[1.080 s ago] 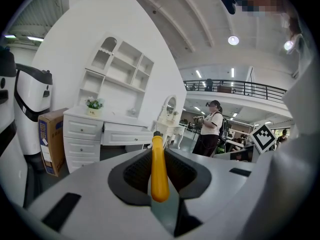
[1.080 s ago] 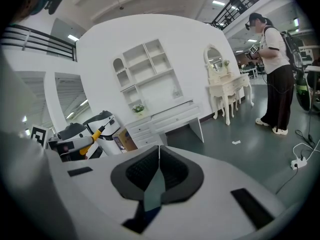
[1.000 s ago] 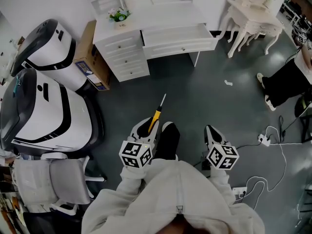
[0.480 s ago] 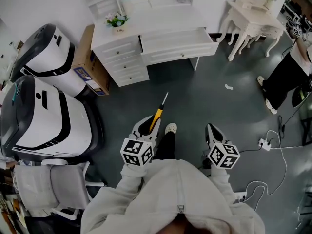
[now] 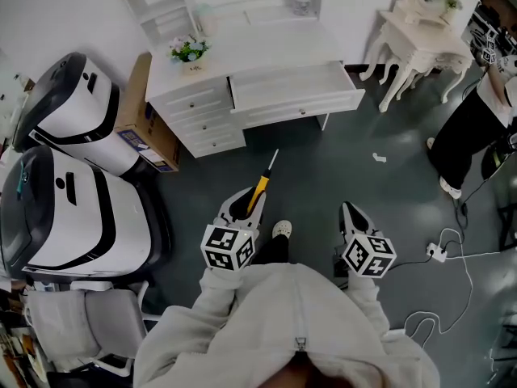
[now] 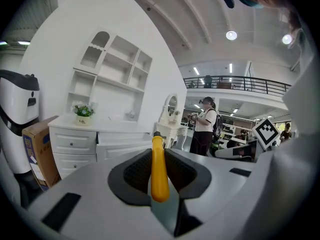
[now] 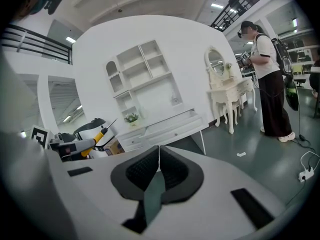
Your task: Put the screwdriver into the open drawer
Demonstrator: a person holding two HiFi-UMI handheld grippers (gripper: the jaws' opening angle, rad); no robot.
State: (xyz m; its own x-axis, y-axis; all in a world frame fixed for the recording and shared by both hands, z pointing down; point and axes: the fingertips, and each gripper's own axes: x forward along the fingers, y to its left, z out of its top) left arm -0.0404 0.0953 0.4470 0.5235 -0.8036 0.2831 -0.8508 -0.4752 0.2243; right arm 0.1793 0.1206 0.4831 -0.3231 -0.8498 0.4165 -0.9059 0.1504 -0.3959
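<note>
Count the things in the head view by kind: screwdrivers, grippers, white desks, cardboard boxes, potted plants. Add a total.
screwdriver: 1
grippers, the left gripper and the right gripper: 2
white desk: 1
cardboard box: 1
potted plant: 1
Total: 6

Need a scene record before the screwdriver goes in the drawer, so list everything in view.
Desk: one, white, ahead.
Open drawer: one, white, desk's right half.
Potted plant: one, green, desk's left end.
Cardboard box: one, brown, left of desk.
Machines: two, white and black, far left.
Office chair: one, grey, bottom left.
Dressing table: one, cream, top right.
Power strip: one, white, floor at right.
Bystander: one, black trousers, right edge.
Screwdriver: one, yellow handle, pointing toward desk.
Left tool: one, grey, shut on the screwdriver.
Right tool: one, grey, shut, empty.
</note>
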